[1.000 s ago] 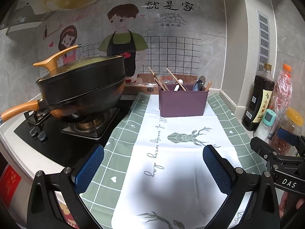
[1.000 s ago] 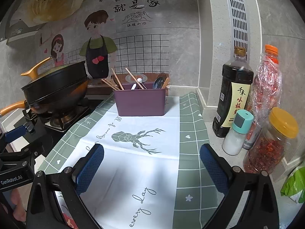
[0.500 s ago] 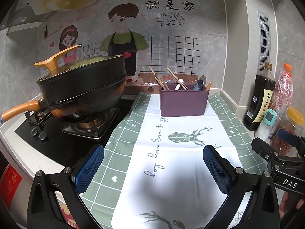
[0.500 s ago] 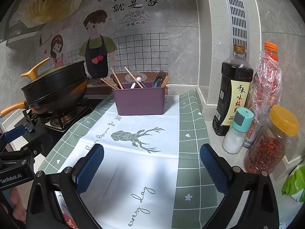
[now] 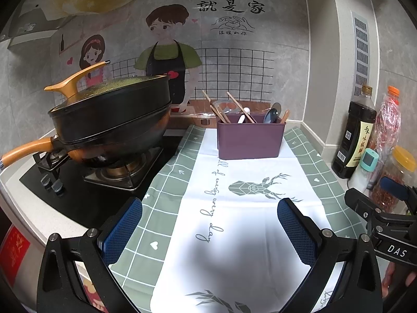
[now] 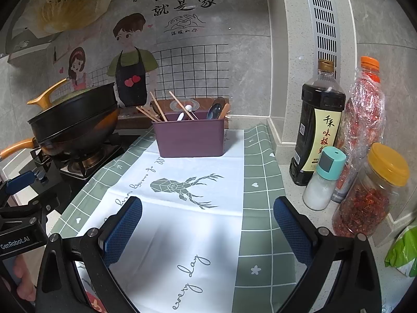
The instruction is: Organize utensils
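Over the last second almost nothing has shifted: your left gripper [image 5: 208, 227] and right gripper [image 6: 207, 225] hang spread wide and empty over the green-and-white cloth [image 5: 250, 182], a touch nearer the purple caddy [image 5: 250, 139]. Chopsticks [image 5: 241, 107] and spoons [image 5: 272, 109] already stand in it (sorted or awaiting sorting, can't tell). Cloth lies bare; stacked pans [image 5: 112, 120] left, soy bottle [image 6: 316, 125] and chili jar [image 6: 372, 190] right.
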A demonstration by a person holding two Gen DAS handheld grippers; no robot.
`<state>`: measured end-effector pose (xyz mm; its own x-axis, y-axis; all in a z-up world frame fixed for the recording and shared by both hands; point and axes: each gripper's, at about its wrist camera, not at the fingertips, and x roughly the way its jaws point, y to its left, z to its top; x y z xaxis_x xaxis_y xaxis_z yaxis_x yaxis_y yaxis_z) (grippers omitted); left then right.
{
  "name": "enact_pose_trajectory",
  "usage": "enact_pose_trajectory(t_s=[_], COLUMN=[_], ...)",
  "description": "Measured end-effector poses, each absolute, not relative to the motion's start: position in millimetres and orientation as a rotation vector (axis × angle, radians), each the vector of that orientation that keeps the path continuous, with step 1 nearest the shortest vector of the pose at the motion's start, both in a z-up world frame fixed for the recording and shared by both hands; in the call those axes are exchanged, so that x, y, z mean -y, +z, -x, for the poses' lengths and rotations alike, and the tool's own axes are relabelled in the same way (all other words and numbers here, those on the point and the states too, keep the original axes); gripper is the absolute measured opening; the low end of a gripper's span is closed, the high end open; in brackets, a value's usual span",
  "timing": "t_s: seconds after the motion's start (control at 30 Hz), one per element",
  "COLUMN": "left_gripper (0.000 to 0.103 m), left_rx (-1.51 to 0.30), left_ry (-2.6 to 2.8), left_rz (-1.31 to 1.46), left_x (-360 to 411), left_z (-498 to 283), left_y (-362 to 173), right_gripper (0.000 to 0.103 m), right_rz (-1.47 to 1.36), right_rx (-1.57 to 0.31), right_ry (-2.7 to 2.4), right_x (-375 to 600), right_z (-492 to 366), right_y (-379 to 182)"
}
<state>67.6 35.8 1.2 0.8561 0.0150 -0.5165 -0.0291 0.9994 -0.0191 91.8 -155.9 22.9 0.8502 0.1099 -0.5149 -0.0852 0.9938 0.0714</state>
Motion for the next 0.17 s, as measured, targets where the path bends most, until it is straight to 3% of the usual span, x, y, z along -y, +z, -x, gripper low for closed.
enact_pose_trajectory(t_s=[0.17], left_gripper=[0.103], left_rx=[-0.534], left_ry=[0.017], left_rz=[0.015], left_x=[-33.3], left_z=[-69.9], left_y=[0.4], right_gripper=[0.101], right_rz=[-0.046], right_rx=[-0.546], right_ry=[0.103], right_x=[156.5], right_z=[-91.7], right_y=[22.2])
